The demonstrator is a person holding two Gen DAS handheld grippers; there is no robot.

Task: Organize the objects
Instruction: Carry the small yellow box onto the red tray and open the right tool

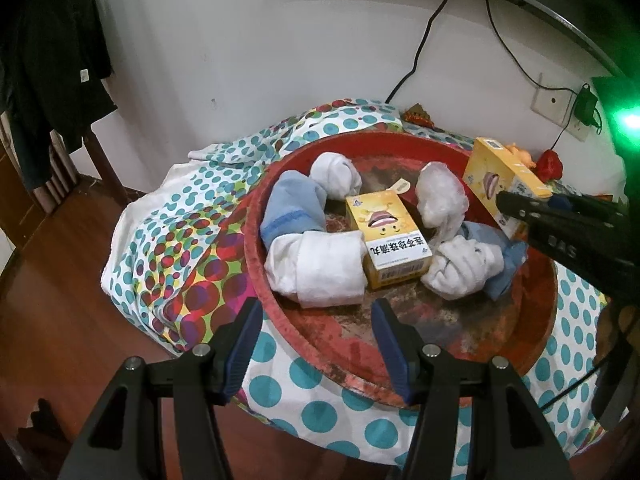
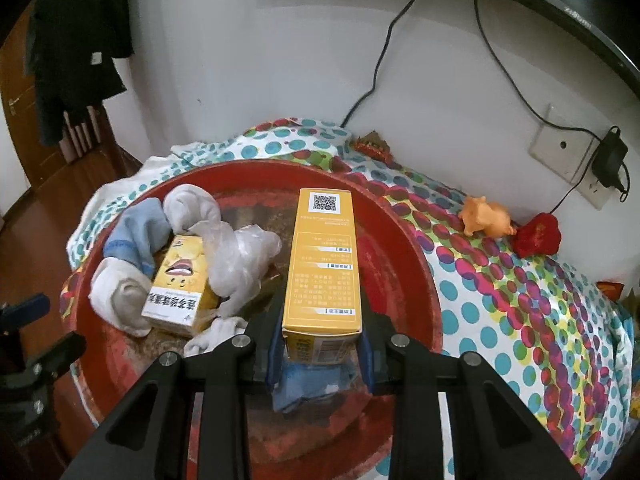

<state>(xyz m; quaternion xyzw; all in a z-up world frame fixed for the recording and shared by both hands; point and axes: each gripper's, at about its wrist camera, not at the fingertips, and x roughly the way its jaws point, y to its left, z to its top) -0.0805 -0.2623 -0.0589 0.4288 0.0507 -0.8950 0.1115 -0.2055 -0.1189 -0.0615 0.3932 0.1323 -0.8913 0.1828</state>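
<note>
The right gripper [image 2: 322, 354] is clamped on a tall yellow cardboard box [image 2: 324, 264], its blue ribbed pads pressing the box's two narrow sides near the bottom end; the box has a QR code on its far end and is held above the round red tray [image 2: 404, 248]. The left gripper [image 1: 316, 344] hangs with its jaws apart and nothing between them, over the near rim of that tray.

The tray is a shallow round dish, its red coating worn and scuffed to brown across the floor. In it lies a second yellow box [image 1: 386, 242] of the same glossy card, shorter in view, printed with a cartoon face and black characters. Around it are soft rolled socks: three white ones and two blue ones as far as I can count (the bundle near the right gripper is knotted together, so the tally may be off). A crumpled clear plastic bag [image 1: 440, 196] sits behind the lying box.

The tray rests on a polka-dot cloth [image 2: 520, 280] with teal, red and yellow spots. On the cloth by the wall stand an orange rubber toy animal [image 2: 484, 218] and a red wrinkled lump [image 2: 538, 234], just beside each other.
</note>
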